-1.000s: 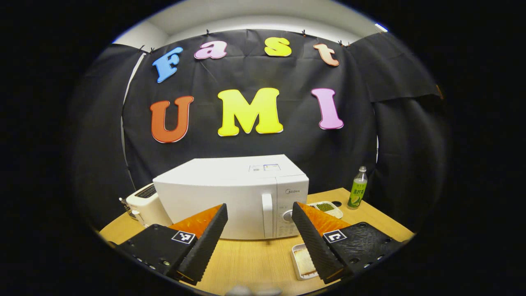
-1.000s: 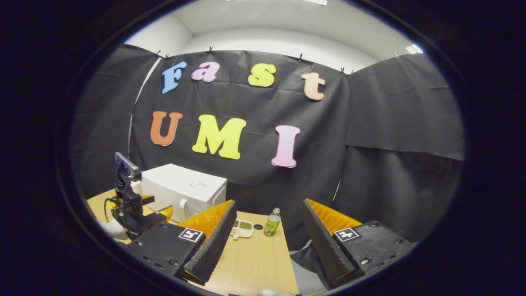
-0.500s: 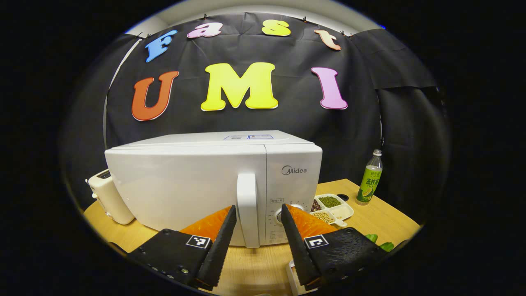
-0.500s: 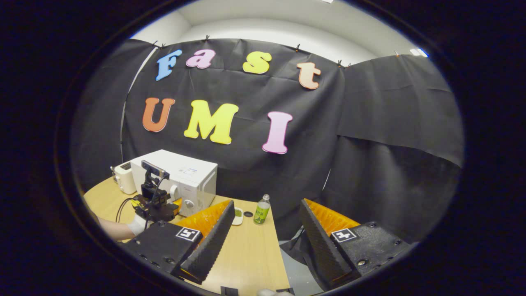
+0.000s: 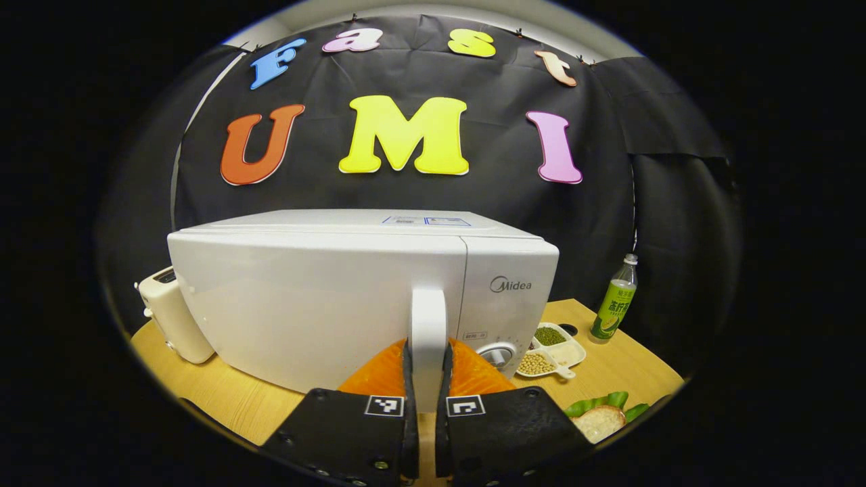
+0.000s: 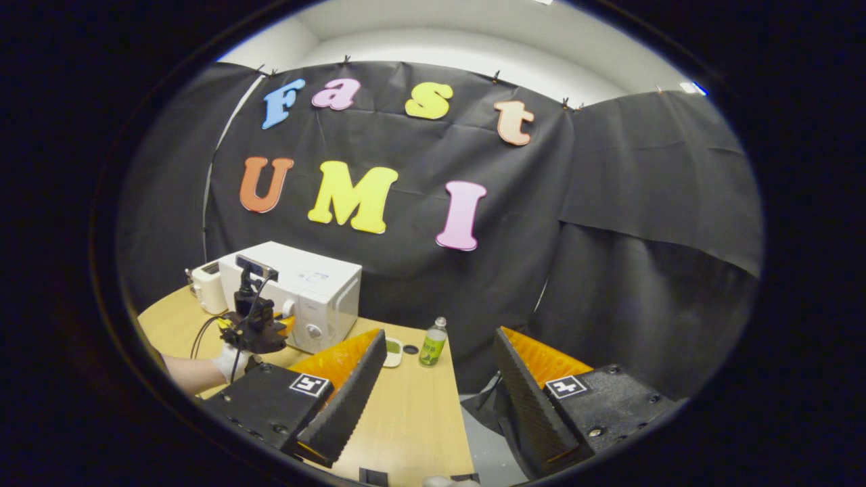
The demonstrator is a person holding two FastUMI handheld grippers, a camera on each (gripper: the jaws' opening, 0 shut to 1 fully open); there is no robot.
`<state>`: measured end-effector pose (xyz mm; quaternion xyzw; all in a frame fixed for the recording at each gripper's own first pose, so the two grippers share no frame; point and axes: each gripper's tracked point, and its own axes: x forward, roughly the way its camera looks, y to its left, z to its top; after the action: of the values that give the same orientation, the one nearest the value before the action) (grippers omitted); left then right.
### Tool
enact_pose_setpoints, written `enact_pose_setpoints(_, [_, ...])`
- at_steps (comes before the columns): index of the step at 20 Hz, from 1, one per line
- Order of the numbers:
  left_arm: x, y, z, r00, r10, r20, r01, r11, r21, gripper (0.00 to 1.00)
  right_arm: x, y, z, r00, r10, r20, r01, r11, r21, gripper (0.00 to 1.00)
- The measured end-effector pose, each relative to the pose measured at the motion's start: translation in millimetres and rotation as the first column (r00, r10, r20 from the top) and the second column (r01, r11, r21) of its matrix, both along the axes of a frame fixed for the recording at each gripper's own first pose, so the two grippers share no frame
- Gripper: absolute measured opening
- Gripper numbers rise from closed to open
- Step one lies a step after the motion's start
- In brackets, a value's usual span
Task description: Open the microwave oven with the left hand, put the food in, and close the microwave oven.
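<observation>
- Jaws of the left gripper (image 5: 426,385) are closed on the door handle (image 5: 428,325) of the microwave oven (image 5: 352,297); both fingers press its lower end, one on each side, in the left gripper view.
- Handle stands upright and white at the right edge of the door, just left of the control panel with its round knob (image 5: 498,353).
- Microwave door is closed, flush with the front of the white body.
- Right gripper (image 6: 436,385) has its jaws wide apart with nothing between them; it hangs above the near right edge of the wooden table (image 6: 413,419).
- In the right gripper view the left gripper (image 6: 260,325) sits at the front of the microwave oven (image 6: 304,291), held by a hand in a white glove (image 6: 226,362).
- Food, a plate with a pale slice and green leaves (image 5: 602,416), lies on the table (image 5: 203,385) at the lower right of the left gripper view, right of the gripper and apart from the oven.
- Divided white dish of beans and grains (image 5: 551,348) sits just right of the oven's lower front corner.
- Green bottle (image 5: 614,297) stands upright near the table's far right edge, beyond the dish; it also shows in the right gripper view (image 6: 433,343).
- White toaster (image 5: 172,314) stands just beside the oven on its left.
</observation>
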<state>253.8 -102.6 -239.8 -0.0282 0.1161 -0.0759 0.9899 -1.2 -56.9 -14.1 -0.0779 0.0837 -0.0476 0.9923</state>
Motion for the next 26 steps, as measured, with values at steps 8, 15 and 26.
enact_pose_setpoints(8, [-48,14,0,1.0,-0.028,-0.001,0.028,1.0,-0.007,0.05,2,12,-6,0.999,0.044,0.002,-0.044,0.999,0.01,0.97])
enact_pose_setpoints(15, [-112,52,-2,1.0,-0.019,-0.02,0.02,1.0,0.021,0.09,7,44,-17,0.991,0.133,-0.007,-0.132,0.989,0.069,1.0])
enact_pose_setpoints(26, [-162,129,-4,0.996,0.065,-0.069,-0.059,0.995,0.077,0.98,2,82,-40,0.973,0.228,-0.029,-0.222,0.965,0.138,0.96])
